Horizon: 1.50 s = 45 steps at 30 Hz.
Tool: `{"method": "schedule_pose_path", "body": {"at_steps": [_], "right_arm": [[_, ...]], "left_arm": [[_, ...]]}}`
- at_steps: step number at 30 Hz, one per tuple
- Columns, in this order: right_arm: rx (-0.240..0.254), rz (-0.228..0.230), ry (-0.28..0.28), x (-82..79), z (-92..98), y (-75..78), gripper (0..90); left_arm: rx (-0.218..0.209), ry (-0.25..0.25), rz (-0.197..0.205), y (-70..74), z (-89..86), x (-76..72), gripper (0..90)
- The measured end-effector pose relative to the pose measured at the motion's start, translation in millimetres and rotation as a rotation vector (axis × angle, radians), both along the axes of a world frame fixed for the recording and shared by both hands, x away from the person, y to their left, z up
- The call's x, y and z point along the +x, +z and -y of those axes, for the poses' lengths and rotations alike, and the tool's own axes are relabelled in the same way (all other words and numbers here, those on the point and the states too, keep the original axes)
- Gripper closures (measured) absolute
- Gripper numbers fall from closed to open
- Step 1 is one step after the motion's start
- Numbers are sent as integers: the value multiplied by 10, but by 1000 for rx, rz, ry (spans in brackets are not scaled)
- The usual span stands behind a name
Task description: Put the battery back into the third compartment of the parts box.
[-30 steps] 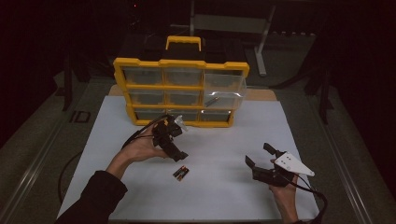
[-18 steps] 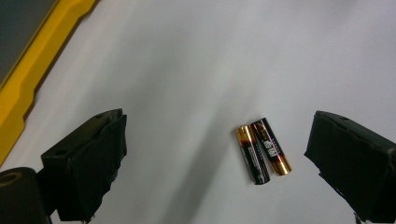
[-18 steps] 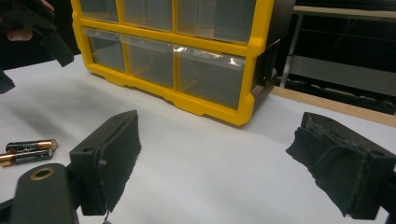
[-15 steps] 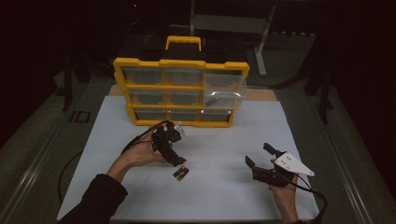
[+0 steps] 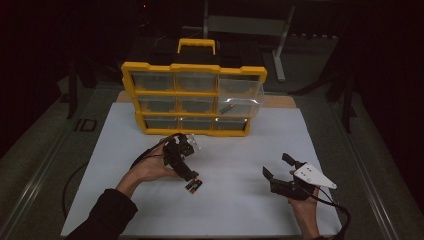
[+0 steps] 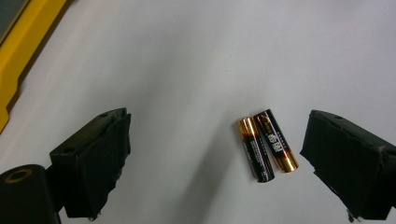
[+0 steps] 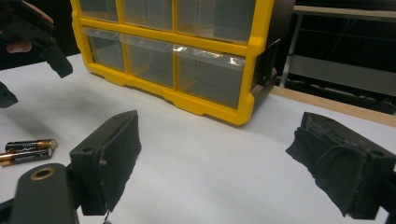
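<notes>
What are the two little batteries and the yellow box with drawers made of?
The batteries look like metal cells in a glossy black and copper-gold wrap; the shiny gold ends suggest it. The yellow box seems to be moulded matte plastic, and its drawers clear plastic: you can see through them and they glint.

High view: fixed above the near edge of the white worktop [image 5: 240, 210], looking forward and down, far off. Left gripper view: close, aimed steeply down at two black-and-gold cylindrical batteries [image 6: 266, 145]. Right gripper view: low, near-level across the worktop toward the yellow plastic drawer cabinet [image 7: 252, 51]. All three views share the batteries.
</notes>
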State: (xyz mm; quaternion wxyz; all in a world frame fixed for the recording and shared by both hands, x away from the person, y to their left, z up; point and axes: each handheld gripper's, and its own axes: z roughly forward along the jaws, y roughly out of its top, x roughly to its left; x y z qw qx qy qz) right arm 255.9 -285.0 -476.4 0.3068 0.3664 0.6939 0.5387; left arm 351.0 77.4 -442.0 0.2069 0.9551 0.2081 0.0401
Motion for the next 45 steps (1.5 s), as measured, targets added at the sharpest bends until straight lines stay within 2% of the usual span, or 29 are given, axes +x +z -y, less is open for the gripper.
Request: {"method": "schedule_pose_path", "body": {"at_steps": [6,16,27,41,43,45], "right_arm": [[-1,1,0,0,0,0,136],[-1,0,1,-1,0,0,136],[-1,1,1,1,-2,-1,137],[0,1,3,1,-3,-1,137],[-1,2,3,1,-2,-2,137],[-1,2,3,2,-3,-2,137]], "left_arm": [[8,0,3,-46,14,-19,114],[46,-13,14,-111,64,-63,154],[87,-33,-6,-204,91,-102,199],[106,-52,-20,-298,124,-155,403],[111,-54,-27,-318,125,-162,504],[115,-57,-39,-339,130,-169,553]]}}
